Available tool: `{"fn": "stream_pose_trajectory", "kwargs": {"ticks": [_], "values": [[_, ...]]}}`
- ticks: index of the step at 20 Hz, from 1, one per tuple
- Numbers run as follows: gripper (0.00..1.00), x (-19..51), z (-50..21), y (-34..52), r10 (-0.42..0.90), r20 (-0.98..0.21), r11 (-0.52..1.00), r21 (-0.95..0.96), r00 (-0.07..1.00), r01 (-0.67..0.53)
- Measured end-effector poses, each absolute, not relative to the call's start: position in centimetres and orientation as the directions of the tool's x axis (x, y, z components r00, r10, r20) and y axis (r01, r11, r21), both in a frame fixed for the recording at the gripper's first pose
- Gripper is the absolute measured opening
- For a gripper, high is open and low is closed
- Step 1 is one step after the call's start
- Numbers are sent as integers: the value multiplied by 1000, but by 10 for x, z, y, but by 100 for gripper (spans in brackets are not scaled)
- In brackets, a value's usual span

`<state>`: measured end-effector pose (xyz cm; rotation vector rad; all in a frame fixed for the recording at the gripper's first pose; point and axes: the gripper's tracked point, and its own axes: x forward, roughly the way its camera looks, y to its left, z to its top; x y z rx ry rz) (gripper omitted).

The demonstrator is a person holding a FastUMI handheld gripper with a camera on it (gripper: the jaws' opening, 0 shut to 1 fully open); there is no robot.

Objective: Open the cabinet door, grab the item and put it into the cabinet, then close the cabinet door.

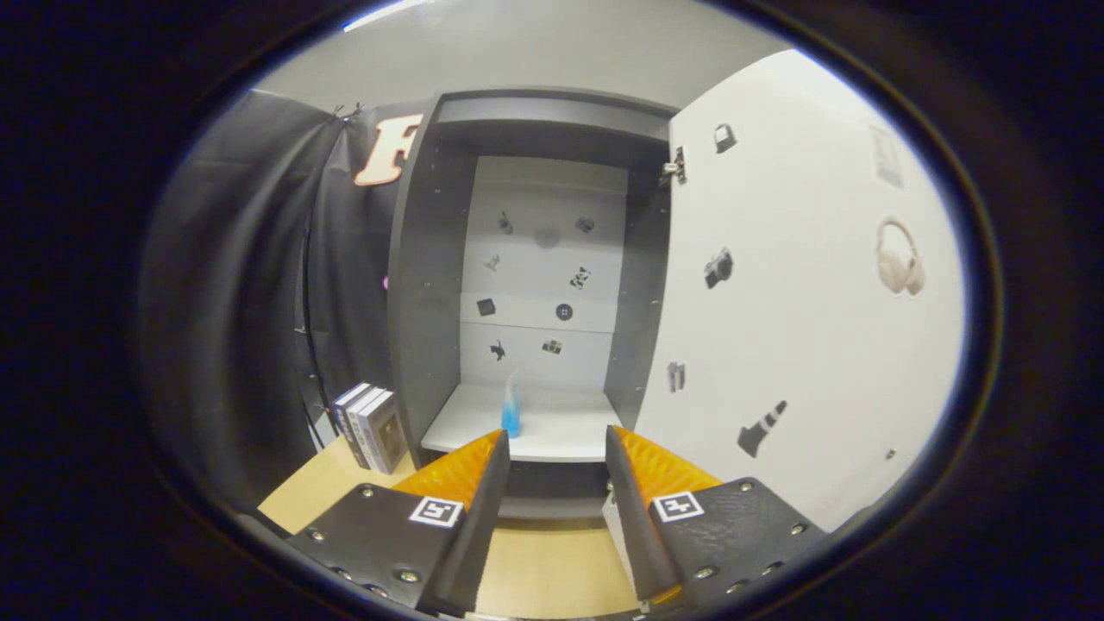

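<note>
A tall dark grey cabinet (414, 285) stands open ahead of me, its white door (793, 285) swung out to the right on a metal hinge (674, 166). A small bottle of blue liquid (511, 407) stands upright on the cabinet's white shelf (552, 431), near the shelf's left front. My gripper (552, 448) is open, with nothing between its fingers. The fingertips sit just short of the shelf's front edge, and the bottle is just beyond the left fingertip (496, 448). Small stickers dot the cabinet's back panel and the inside of the door.
A few books (373, 427) stand upright on the wooden tabletop (543, 569) just left of the cabinet. Black cloth (250, 285) hangs behind and to the left. The open door walls off the right side.
</note>
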<state>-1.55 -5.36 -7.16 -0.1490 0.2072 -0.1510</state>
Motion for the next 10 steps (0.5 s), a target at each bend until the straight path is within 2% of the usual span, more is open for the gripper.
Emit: {"fn": "stream_pose_trajectory", "kwargs": {"ticks": [10], "values": [[66, -118, -38, -149, -411, -112, 907, -145, 905, 395]]}}
